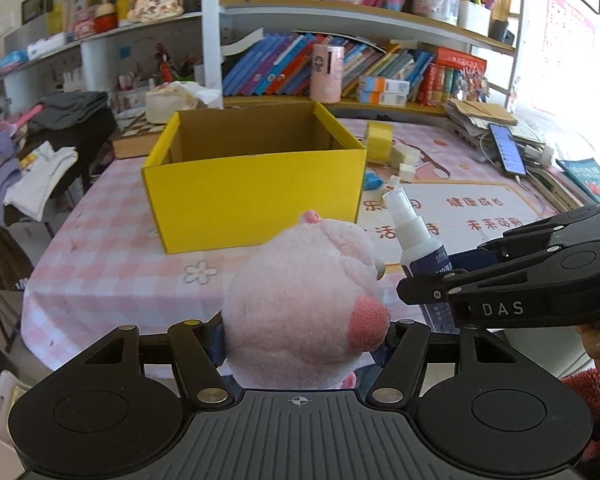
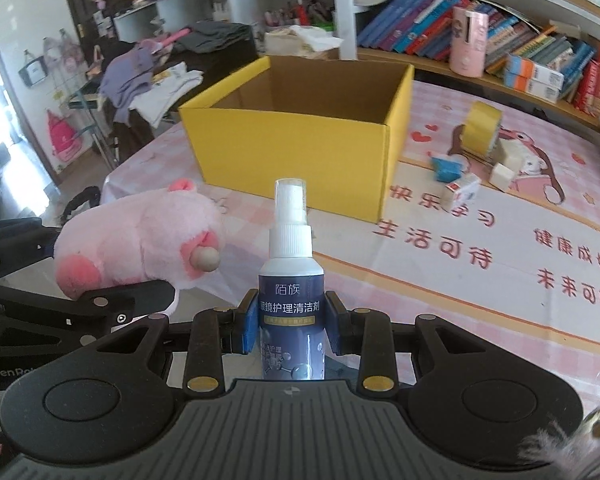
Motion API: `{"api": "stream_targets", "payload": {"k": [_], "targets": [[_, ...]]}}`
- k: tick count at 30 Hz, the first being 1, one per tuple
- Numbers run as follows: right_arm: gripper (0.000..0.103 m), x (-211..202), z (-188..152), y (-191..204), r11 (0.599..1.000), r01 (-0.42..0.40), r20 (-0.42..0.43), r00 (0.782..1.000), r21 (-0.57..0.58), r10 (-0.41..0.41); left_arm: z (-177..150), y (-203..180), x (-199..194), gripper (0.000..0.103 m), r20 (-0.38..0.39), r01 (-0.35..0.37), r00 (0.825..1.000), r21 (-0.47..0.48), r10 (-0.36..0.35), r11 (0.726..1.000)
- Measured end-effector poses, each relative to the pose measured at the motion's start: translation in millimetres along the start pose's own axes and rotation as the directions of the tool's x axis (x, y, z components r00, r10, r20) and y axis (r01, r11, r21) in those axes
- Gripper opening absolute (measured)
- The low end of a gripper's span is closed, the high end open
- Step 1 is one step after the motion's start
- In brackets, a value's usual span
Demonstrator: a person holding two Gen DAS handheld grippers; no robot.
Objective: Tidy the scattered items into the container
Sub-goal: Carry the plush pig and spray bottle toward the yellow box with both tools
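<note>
My left gripper (image 1: 304,344) is shut on a pink plush pig (image 1: 300,300) and holds it above the table's near edge. The pig also shows in the right wrist view (image 2: 140,236). My right gripper (image 2: 292,328) is shut on a white and blue spray bottle (image 2: 290,280), held upright; the bottle shows in the left wrist view (image 1: 416,248) too. The open yellow cardboard box (image 1: 252,184) stands ahead of both grippers and looks empty inside (image 2: 300,132).
To the right of the box lie a yellow tape roll (image 2: 480,128), white blocks (image 2: 502,176), a small blue item (image 2: 446,168) and a small carton (image 2: 462,192) on the pink tablecloth. A phone (image 1: 508,148) and papers sit at the far right. Bookshelves stand behind.
</note>
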State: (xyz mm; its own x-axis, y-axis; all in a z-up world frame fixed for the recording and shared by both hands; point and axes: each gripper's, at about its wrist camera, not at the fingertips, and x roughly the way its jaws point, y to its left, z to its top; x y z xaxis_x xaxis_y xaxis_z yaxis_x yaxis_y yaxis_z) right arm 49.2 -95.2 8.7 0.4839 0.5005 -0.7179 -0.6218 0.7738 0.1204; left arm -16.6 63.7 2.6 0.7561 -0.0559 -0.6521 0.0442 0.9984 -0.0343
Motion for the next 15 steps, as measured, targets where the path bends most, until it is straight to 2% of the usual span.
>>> {"api": "stream_targets", "payload": {"k": [15], "targets": [[0.031, 2, 7, 20, 0.999, -0.009, 0.013, 1.000, -0.034, 0.009, -1, 11, -6, 0.064, 0.029, -0.006, 1.000, -0.005, 0.006, 1.000]]}}
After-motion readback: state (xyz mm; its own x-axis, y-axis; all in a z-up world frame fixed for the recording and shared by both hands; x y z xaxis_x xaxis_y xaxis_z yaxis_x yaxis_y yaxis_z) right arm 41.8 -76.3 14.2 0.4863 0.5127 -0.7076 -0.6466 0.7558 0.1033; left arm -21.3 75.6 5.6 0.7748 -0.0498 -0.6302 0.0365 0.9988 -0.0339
